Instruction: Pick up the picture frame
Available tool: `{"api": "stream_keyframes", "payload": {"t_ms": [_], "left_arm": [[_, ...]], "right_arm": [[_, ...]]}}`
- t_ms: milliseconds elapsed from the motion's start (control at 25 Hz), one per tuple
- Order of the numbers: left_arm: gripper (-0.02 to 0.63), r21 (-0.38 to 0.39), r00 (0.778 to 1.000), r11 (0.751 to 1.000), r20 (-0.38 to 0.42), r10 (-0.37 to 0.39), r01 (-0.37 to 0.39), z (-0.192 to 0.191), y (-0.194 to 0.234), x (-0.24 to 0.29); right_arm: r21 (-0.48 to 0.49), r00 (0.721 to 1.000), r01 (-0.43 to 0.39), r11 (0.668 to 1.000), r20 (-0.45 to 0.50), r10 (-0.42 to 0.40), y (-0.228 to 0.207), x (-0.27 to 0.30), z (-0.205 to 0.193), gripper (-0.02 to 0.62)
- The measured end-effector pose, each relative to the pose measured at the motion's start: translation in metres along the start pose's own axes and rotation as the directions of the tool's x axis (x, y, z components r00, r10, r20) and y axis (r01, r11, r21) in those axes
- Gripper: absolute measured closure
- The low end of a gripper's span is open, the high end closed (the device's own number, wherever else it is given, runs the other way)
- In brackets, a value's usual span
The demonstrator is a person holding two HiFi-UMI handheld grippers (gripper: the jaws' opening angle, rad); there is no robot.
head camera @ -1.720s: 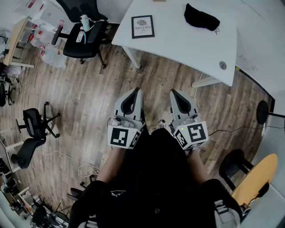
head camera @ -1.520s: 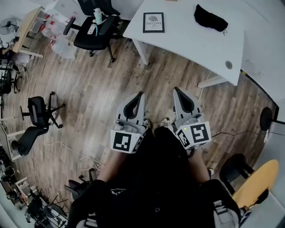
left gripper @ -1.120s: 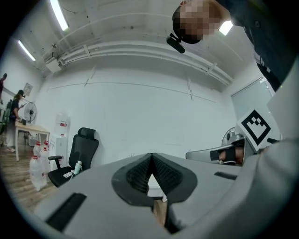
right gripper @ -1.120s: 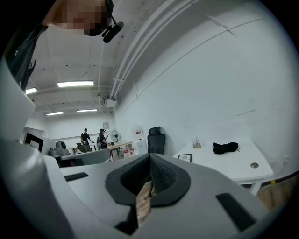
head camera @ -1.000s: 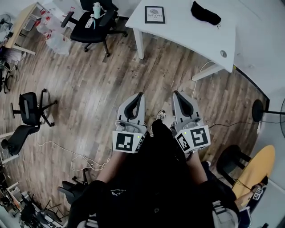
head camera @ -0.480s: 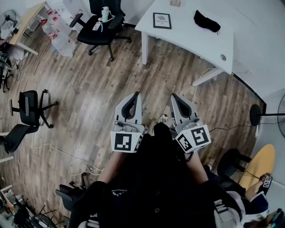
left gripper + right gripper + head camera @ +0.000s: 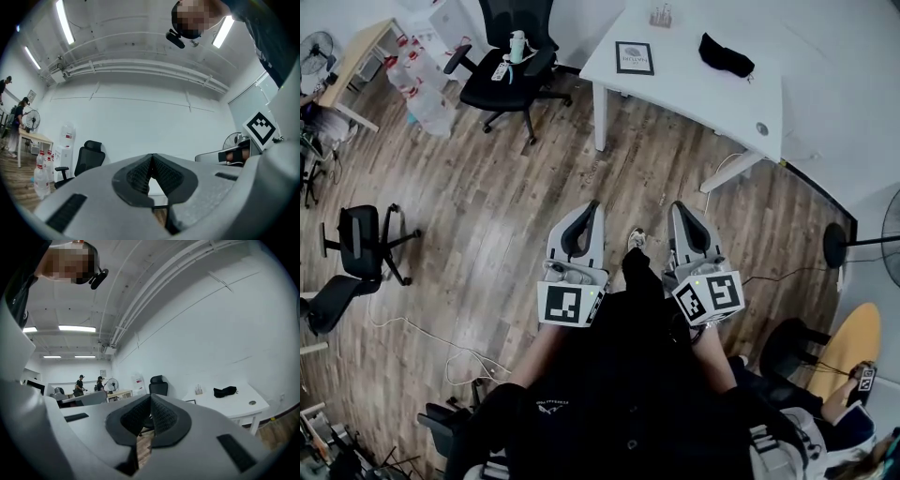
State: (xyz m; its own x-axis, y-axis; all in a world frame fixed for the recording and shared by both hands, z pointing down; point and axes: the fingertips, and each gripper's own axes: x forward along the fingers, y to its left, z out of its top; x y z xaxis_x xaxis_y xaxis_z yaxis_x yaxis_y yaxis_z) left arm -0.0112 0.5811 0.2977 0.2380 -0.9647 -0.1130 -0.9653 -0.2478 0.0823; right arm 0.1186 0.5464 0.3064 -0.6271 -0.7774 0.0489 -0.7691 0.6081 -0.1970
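Head view showed the left tool (image 7: 592, 206) and the right tool (image 7: 676, 207) side by side above the wooden floor (image 7: 487, 187), well apart from the picture frame (image 7: 635, 58), which lay near one end of the white worktop (image 7: 703, 89). Left gripper view and right gripper view each showed the jaws pressed together at the tips, with nothing held between them.
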Motion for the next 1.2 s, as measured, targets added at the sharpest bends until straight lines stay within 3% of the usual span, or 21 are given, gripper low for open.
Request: {"api": "stream_keyframes", "payload": {"t_ms": [360, 1200], "left_arm": [[0.599, 0.015, 0.997, 0.998, -0.047, 0.068, -0.068, -0.021, 0.023, 0.049], [0.6, 0.004, 0.986, 0.988, -0.074, 0.152, -0.152, -0.039, 0.059, 0.249]], "right_arm": [[-0.017, 1.0, -0.001, 1.0, 0.002, 0.001, -0.031, 0.048, 0.002, 0.597], [-0.018, 0.999, 0.007, 1.0, -0.047, -0.008, -0.187, 0.214, 0.039, 0.597]]}}
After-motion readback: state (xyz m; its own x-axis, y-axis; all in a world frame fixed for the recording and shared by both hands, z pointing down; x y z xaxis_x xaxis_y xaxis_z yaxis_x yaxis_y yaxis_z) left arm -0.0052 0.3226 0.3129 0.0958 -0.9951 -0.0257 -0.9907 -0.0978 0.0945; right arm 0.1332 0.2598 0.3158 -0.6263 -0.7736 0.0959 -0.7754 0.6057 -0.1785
